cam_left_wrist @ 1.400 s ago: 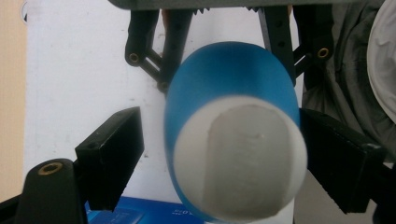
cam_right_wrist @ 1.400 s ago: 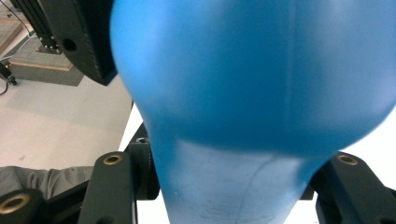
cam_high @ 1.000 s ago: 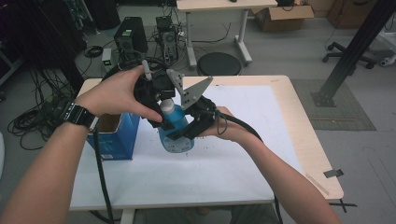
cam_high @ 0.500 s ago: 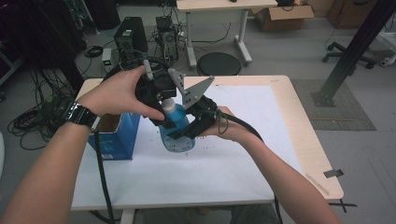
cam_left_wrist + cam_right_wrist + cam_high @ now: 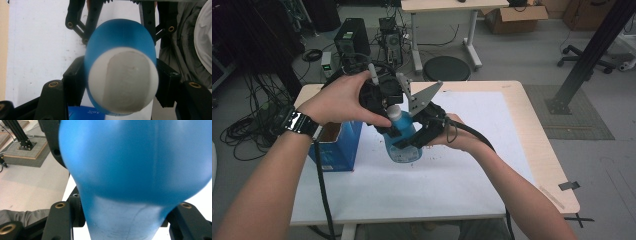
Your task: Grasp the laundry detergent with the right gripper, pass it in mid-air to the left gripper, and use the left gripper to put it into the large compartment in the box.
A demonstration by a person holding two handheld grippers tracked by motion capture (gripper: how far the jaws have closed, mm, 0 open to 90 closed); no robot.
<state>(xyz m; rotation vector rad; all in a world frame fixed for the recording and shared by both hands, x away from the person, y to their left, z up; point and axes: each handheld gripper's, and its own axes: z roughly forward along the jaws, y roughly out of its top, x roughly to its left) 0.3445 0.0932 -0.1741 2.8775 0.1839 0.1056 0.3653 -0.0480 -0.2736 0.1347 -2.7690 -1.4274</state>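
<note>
Both grippers pinched the blue bottle [image 5: 401, 140] above the white table [image 5: 492, 150]: the right gripper [image 5: 419, 135] on its body, the left gripper [image 5: 387, 107], jaws just closed, on its white cap [image 5: 123, 80], and it looked light, smooth and likely slippery.

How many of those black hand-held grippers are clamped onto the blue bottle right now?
2. The left hand-held gripper has just closed on the white cap of the blue bottle. The right hand-held gripper is shut on the bottle's body, from the right side in the high view.
</note>
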